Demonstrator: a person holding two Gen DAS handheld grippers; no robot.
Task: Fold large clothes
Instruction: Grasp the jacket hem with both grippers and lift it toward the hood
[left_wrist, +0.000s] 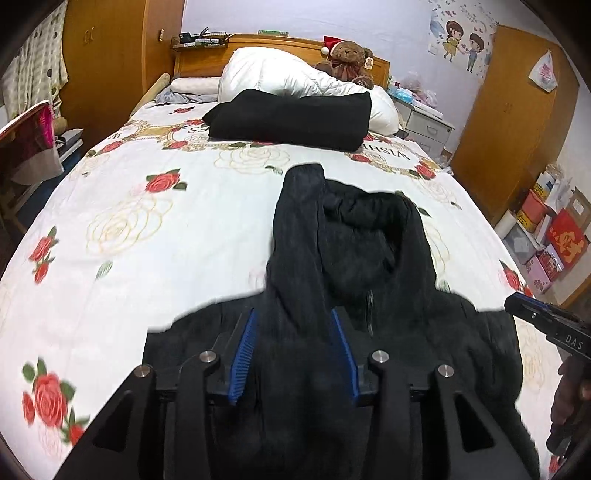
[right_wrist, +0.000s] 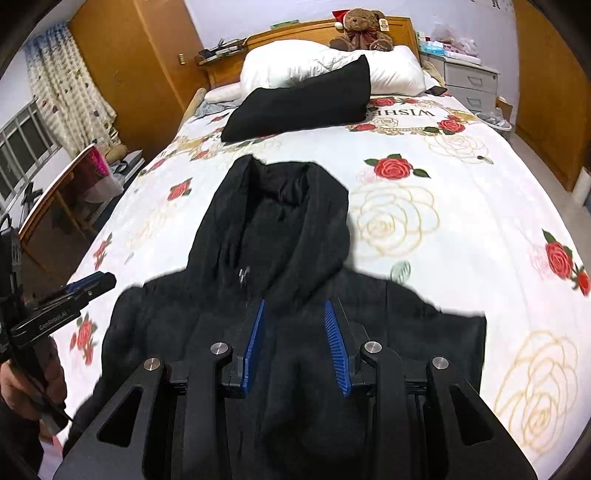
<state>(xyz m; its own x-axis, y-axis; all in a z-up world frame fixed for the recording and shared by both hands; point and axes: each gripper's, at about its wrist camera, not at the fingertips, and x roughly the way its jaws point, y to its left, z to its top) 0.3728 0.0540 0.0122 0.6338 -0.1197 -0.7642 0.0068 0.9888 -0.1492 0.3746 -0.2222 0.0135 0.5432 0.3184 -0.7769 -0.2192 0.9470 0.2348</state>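
Note:
A black hooded jacket (left_wrist: 354, 251) lies on the rose-patterned bedspread (left_wrist: 147, 221), hood pointing toward the headboard; it also shows in the right wrist view (right_wrist: 280, 229). My left gripper (left_wrist: 293, 317) hovers over the jacket's body, jaws open, blue pads on either side of the dark cloth. My right gripper (right_wrist: 295, 308) is open over the jacket too, below the hood. Each gripper shows in the other's view: the right gripper at the right edge (left_wrist: 517, 301), the left gripper at the left edge (right_wrist: 99, 282). A folded black garment (left_wrist: 291, 118) lies near the pillows.
White pillows (left_wrist: 280, 74) and a brown teddy bear (left_wrist: 349, 59) sit at the headboard. A bedside drawer unit (left_wrist: 424, 125) stands right of the bed, wooden wardrobes (left_wrist: 513, 122) beyond. Boxes (left_wrist: 554, 229) are stacked on the floor at right. A wooden desk (right_wrist: 55, 206) stands left.

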